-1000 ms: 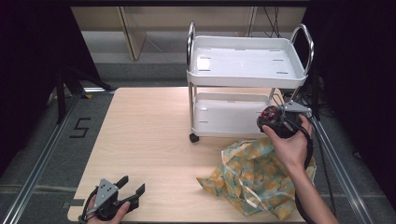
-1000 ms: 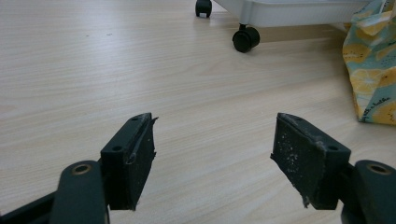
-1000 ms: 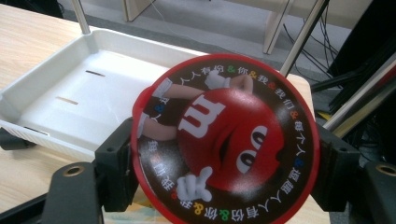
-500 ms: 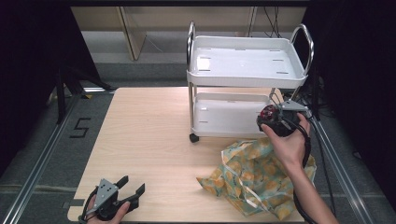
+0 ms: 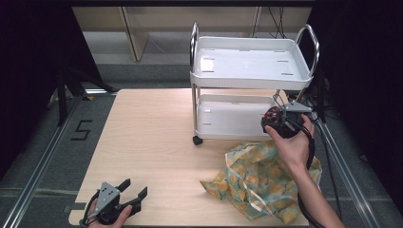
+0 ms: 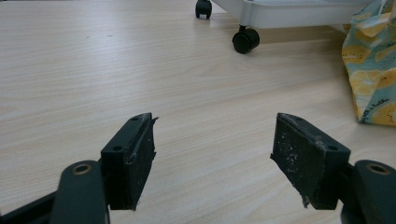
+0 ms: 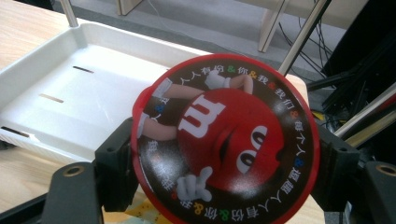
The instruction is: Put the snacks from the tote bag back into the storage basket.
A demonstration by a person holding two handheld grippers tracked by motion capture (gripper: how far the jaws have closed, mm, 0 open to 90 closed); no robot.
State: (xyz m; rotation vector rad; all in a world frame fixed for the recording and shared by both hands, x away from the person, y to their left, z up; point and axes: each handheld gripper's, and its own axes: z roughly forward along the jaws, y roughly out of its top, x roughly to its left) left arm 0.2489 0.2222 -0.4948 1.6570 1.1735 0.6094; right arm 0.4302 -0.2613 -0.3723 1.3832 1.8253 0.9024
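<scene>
**High view.** Right claw (image 5: 280, 124) raised at the right end of the white two-tier wheeled cart (image 5: 252, 78), level with the lower tray and closed on the flat round red tin (image 5: 272, 115). Positioned above the yellow-and-teal patterned fabric bag (image 5: 256, 175), which lies crumpled on the light wooden desk (image 5: 152, 133). Left claw (image 5: 133, 189) parked at the near left desk edge. Compared with the two earlier high views: no shift of either hand, the tin or the bag. Judged as a hold phase, with the tin lifted clear of the bag but not yet set down on the cart.

**Left gripper view.** Left claw (image 6: 215, 158) spread wide with nothing between the pads. Bare desk ahead, with a black cart castor (image 6: 246, 40) and a corner of the bag (image 6: 373, 79) beyond.

**Right gripper view.** Tin (image 7: 224, 140) clamped by its rim between both pads, printed face with the red candy character towards the camera. Lower tray (image 7: 70, 93) directly behind and slightly below, with no contact visible. Likely next: advance over the tray, lower, then release.
</scene>
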